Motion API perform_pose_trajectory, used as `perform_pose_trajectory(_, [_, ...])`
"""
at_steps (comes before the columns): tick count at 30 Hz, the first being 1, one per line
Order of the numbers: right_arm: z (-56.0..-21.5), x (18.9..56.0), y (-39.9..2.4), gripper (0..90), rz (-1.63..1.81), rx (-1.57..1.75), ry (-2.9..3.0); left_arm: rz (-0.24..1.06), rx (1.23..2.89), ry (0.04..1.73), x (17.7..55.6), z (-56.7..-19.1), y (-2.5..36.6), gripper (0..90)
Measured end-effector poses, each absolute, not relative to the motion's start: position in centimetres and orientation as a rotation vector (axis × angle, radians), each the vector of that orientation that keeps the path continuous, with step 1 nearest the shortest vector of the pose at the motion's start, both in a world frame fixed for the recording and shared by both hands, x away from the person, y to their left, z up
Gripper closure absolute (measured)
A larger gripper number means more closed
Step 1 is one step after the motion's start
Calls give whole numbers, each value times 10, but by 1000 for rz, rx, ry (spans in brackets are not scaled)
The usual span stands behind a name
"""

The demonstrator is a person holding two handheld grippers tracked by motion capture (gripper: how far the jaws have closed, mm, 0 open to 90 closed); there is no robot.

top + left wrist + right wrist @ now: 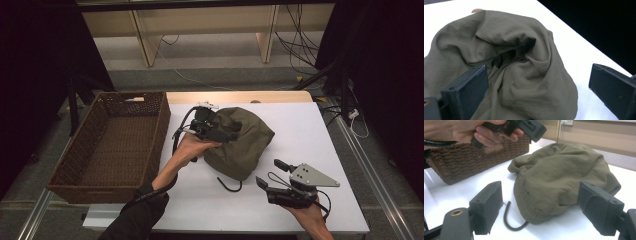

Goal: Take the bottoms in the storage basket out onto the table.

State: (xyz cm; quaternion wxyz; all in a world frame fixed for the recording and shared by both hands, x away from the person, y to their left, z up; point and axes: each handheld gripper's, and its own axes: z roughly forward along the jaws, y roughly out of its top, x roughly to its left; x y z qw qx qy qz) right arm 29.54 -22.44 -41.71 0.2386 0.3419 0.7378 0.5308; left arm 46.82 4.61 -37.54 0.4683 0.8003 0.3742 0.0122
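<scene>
Two wide-open, empty claws: left claw (pixel 235 131) right on the olive garment (pixel 245 145), right claw (pixel 269 174) off at its 5 o'clock.

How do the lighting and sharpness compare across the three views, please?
High view: white table brightly lit, surroundings falling into near-black, olive garment fairly sharp. Left gripper view: table glares white, deep shadow in the garment's folds, jaws close and soft. Right gripper view: evenly lit, wicker basket and the hand slightly soft.
</scene>
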Motion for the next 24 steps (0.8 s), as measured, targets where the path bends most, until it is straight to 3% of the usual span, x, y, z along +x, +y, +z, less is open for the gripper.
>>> perform_pose_trajectory(24, [-417,294,-224,214,1467,931,2016,121,1835,864,446,-377,77,16])
